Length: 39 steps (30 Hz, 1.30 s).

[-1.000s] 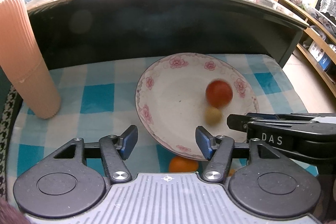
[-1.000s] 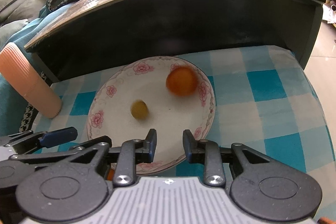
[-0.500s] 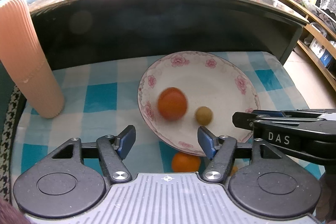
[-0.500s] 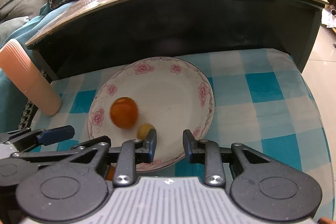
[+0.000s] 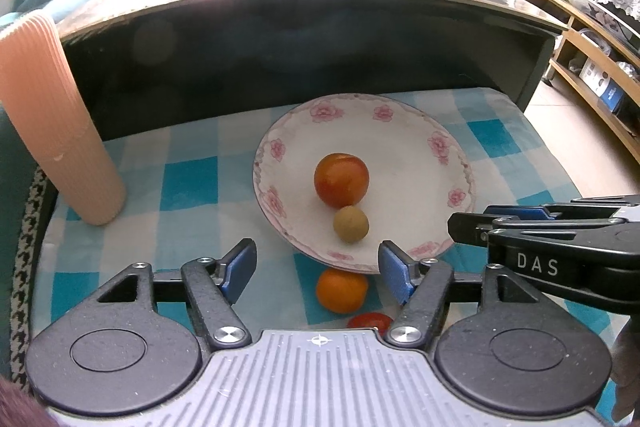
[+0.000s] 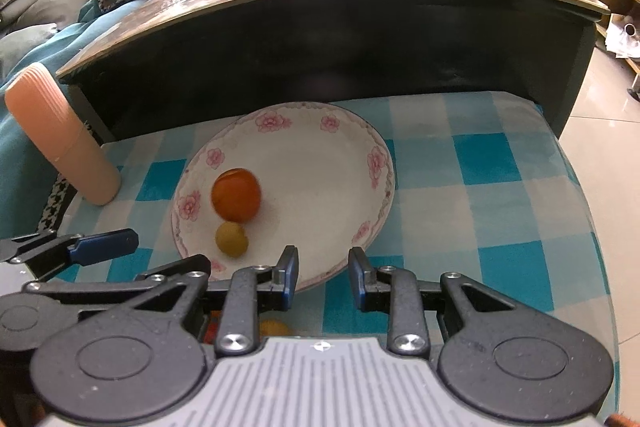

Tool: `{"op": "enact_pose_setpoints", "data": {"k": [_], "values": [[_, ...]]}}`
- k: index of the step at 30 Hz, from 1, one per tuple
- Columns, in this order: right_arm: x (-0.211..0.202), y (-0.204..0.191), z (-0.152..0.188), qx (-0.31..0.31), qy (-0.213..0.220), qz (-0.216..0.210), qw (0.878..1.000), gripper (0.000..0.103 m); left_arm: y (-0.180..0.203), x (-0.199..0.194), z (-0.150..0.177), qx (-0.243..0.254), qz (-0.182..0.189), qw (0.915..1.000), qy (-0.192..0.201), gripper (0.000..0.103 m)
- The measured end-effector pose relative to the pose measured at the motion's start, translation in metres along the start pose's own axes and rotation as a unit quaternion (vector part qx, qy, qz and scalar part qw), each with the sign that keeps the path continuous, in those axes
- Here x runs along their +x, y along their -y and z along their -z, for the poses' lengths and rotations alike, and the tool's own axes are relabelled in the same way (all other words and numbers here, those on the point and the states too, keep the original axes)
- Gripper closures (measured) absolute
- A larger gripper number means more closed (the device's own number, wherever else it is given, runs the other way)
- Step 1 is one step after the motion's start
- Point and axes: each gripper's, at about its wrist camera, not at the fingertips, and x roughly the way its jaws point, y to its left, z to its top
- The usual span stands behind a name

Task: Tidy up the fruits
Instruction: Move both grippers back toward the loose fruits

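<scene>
Currently two fruits sit in the flowered plate (image 5: 436, 131), which rests on the checked cloth (image 5: 192, 183) of the worktop: an orange-red fruit (image 5: 341, 180) and a small yellow-brown fruit (image 5: 351, 225), touching, on the plate's near-left part. Two more lie on the cloth off the plate's near rim: an orange (image 5: 341, 290) and, just nearer, a partly hidden red fruit (image 5: 370, 320).

Left tool (image 5: 318, 269): jaws apart with nothing between the pads, and they have just been opening. The orange lies straight ahead and below it, centred in the gap, so the left hand is the nearer one for that pick.

Right tool (image 6: 323, 277): jaws narrow with a small gap, clamped on nothing, and it hangs over the plate's near rim. In its view the loose fruits are mostly hidden under the tool body.

Likely next move is left tool down onto the orange. The fruit is round, so no long axis matters; risks are clipping the plate rim just behind it and rolling.

A pink ribbed cylinder (image 5: 52, 119) stands at the cloth's far-left corner, well clear.
</scene>
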Motion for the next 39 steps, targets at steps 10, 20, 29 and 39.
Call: {"op": "enact_pose_setpoints", "data": {"k": [10, 20, 29, 39], "values": [[-0.016, -0.008, 0.012, -0.011, -0.015, 0.003, 1.000, 0.060, 0.002, -0.014, 0.014, 0.007, 0.005, 0.9998, -0.015, 0.029], [-0.028, -0.007, 0.035, -0.021, -0.060, -0.014, 0.998, 0.060, 0.006, -0.027, 0.037, 0.024, 0.023, 0.9986, -0.042, 0.025], [-0.039, -0.008, 0.056, -0.028, -0.086, -0.037, 0.995, 0.059, -0.005, -0.035, 0.050, 0.013, 0.028, 0.9979, -0.056, 0.024], [-0.026, -0.020, 0.062, -0.045, -0.111, -0.049, 0.992, 0.059, -0.017, -0.034, 0.051, -0.003, 0.027, 0.9977, -0.062, 0.023]]}}
